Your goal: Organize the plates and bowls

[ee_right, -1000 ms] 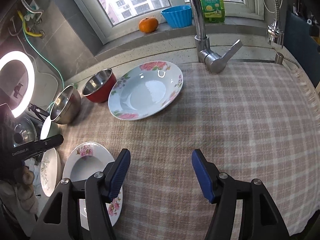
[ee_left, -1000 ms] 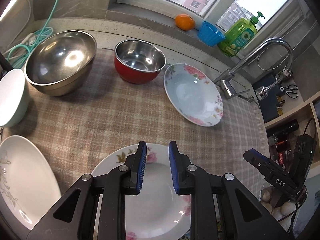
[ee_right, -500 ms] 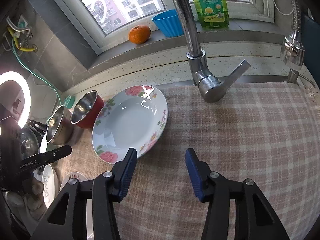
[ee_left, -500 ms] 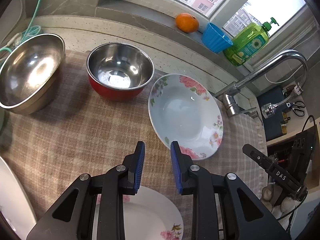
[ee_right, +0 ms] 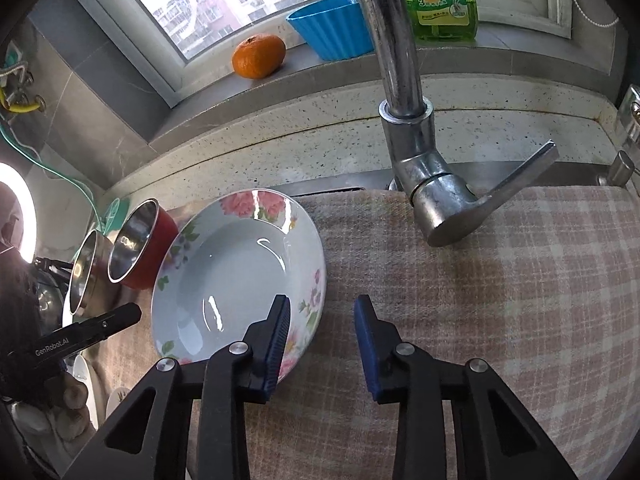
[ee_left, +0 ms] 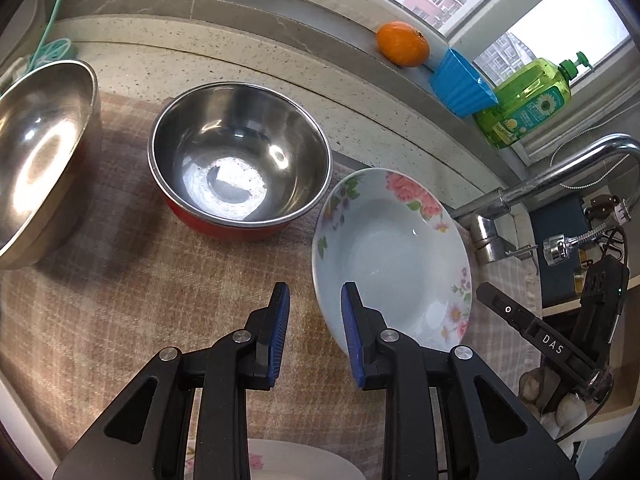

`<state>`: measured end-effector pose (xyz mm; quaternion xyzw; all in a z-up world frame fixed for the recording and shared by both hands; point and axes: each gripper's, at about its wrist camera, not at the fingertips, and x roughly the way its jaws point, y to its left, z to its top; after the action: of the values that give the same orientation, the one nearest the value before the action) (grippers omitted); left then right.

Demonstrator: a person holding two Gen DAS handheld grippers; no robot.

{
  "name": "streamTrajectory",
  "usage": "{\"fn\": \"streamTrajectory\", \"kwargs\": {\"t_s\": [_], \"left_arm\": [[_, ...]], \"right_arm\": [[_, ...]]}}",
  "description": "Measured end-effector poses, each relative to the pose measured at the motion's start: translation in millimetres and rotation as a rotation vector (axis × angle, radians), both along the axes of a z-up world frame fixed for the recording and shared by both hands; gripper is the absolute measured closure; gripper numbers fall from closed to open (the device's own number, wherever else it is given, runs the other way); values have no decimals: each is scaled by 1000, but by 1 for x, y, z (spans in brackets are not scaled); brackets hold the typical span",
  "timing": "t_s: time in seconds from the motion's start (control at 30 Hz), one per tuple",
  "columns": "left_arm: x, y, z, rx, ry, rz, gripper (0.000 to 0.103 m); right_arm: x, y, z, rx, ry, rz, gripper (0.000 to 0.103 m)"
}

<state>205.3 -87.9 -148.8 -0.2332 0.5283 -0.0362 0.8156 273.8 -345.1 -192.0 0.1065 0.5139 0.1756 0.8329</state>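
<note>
Jaws of the left gripper (ee_left: 314, 334) stand narrowly apart over the checked cloth (ee_left: 120, 300) with nothing between them; the right-hand blue ribbed pad overlaps the near rim of the floral plate (ee_left: 390, 256), though whether it touches is hard to tell from this angle. From the left wrist view, that deep white plate with pink roses lies just beside a steel bowl with a red outside (ee_left: 240, 160), and a larger plain steel bowl (ee_left: 40, 152) sits at the left edge. Another floral plate's rim (ee_left: 296, 460) peeks in at the bottom. On the grey stone sill are a mandarin (ee_left: 402, 43), a blue fluted cup (ee_left: 460, 82) and a green dish-soap bottle (ee_left: 524, 104) with a sunflower label. The other tool at right reads "DAS".

From the right wrist view, the right gripper (ee_right: 322, 340) is closing its jaws on nothing: the left pad hangs over the plate's (ee_right: 236, 268) flowered rim, the other over the beige-and-pink cloth (ee_right: 520, 300). A worn chrome tap (ee_right: 420, 168) rises from the speckled counter (ee_right: 280, 160). The left tool (ee_right: 80, 336) reads "GenRobot.AI". A lit ring light (ee_right: 16, 208) glows at the far left.
</note>
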Motion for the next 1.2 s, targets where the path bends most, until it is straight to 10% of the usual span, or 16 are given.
{"fn": "streamTrajectory", "kwargs": {"t_s": [1.2], "left_arm": [[28, -11, -19, 49, 10, -67, 95]], "right_arm": [[35, 14, -23, 25, 61, 42, 91]]}}
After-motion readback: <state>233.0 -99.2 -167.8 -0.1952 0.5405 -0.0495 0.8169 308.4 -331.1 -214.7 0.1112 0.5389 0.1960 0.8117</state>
